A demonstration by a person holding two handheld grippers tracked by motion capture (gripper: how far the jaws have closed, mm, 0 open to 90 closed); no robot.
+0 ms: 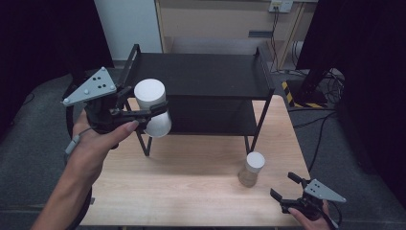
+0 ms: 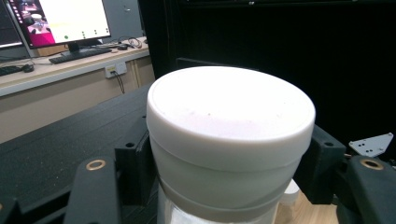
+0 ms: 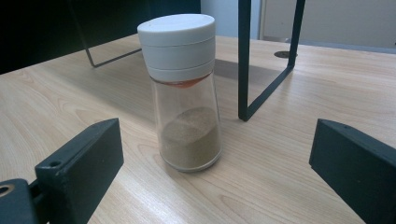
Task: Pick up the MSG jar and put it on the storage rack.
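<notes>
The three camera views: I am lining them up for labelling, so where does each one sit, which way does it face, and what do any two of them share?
High view: above the person's side, looking forward and down on the table and black shelf rack; forearm, hands, left gripper and right gripper show.
Left gripper view: rides the left gripper, looking over the held jar's white lid; its jaws flank it.
Right gripper view: low over the table, facing the spice shaker; its jaws stand apart.
Shared: high view and right gripper view both show the shaker and rack.

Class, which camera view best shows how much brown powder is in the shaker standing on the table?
The right gripper view: the shaker stands close, its glass showing the powder filling the lower part. The high view shows it small, from above.
</notes>
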